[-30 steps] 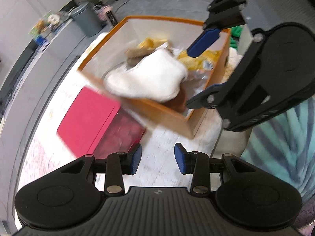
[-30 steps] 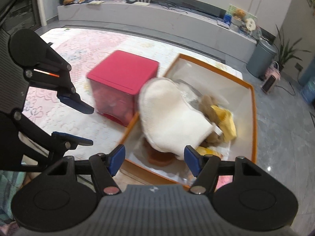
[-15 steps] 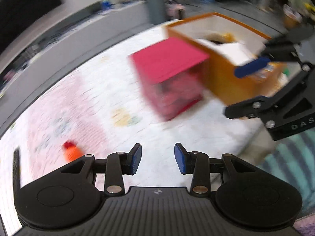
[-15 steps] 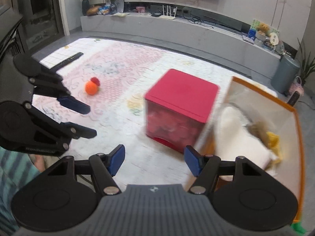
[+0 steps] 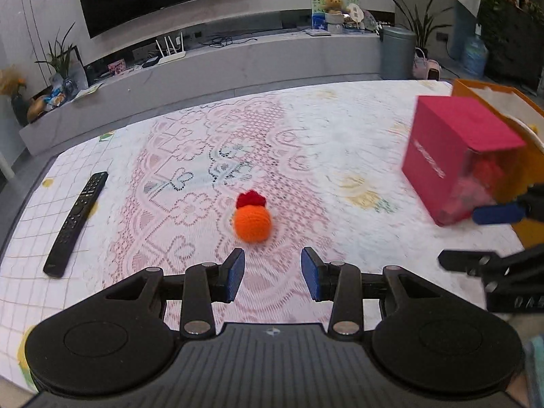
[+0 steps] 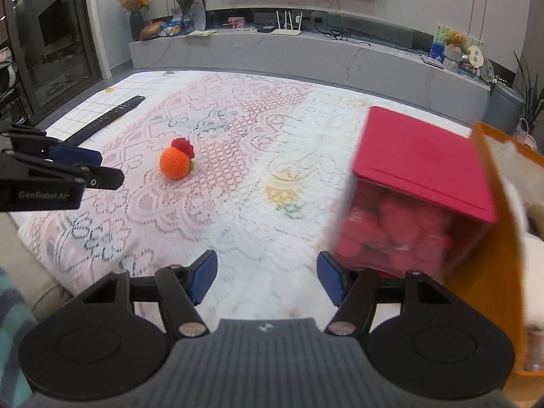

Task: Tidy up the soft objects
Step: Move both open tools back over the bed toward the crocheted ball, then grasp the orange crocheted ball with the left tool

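Observation:
An orange crocheted ball with a red tuft [image 5: 252, 220] lies on the lace cloth, just ahead of my left gripper [image 5: 272, 274], which is open and empty. It also shows in the right wrist view [image 6: 176, 161], far left of my right gripper [image 6: 267, 280], also open and empty. An orange box [image 6: 499, 238] with a white plush toy [image 6: 530, 255] stands at the right edge; its rim shows in the left view [image 5: 476, 85].
A red-lidded clear cube [image 5: 459, 153] holding red things stands beside the orange box, also in the right view [image 6: 418, 183]. A black remote [image 5: 76, 214] lies at left. A grey TV bench [image 5: 221, 68] runs behind.
Both grippers swung left, away from the orange box and white plush, toward the open cloth. The orange ball came into view ahead of the left gripper. Both stayed open.

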`<state>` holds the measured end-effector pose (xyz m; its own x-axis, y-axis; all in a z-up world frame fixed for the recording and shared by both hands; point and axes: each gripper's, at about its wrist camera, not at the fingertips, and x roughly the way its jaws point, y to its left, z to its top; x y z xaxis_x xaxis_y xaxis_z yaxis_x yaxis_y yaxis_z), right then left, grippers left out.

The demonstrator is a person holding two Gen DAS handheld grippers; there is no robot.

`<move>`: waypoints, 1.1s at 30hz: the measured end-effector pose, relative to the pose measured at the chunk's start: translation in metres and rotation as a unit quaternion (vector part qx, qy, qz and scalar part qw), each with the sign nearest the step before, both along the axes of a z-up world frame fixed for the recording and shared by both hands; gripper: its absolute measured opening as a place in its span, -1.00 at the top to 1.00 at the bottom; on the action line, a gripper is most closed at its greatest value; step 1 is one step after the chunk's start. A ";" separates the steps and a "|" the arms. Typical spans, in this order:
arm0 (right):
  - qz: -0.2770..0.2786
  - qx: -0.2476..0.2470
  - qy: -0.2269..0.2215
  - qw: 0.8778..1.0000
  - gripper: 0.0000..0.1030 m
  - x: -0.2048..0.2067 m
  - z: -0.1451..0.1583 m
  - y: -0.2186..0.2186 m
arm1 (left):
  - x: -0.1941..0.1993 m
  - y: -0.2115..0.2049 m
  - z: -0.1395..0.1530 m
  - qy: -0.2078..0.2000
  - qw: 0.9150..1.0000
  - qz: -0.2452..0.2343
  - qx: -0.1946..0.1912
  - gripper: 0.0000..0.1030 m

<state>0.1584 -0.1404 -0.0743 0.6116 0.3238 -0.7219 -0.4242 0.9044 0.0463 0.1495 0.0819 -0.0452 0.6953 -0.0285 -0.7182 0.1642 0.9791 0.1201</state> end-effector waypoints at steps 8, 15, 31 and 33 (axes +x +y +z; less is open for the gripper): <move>-0.001 -0.034 -0.046 0.998 -0.25 0.038 -0.016 0.053 | 0.043 0.016 -0.022 -0.021 0.998 -0.053 0.024 -0.21; -0.041 -0.056 -0.060 0.996 -0.26 0.074 -0.036 0.073 | 0.064 0.035 -0.038 -0.039 0.998 -0.038 -0.026 -0.30; -0.045 -0.060 -0.058 0.995 -0.26 0.084 -0.054 0.087 | 0.071 0.028 -0.059 -0.033 0.997 -0.059 -0.031 -0.17; -0.046 -0.052 -0.047 0.996 -0.26 0.087 -0.055 0.088 | 0.071 0.025 -0.061 -0.038 0.997 -0.059 -0.019 -0.13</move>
<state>0.2450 -0.0529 -0.1290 0.7023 0.1887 -0.6864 -0.3366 0.9376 -0.0867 0.2207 0.1072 -0.1062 0.7381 -0.1396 -0.6601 0.2705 0.9575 0.1000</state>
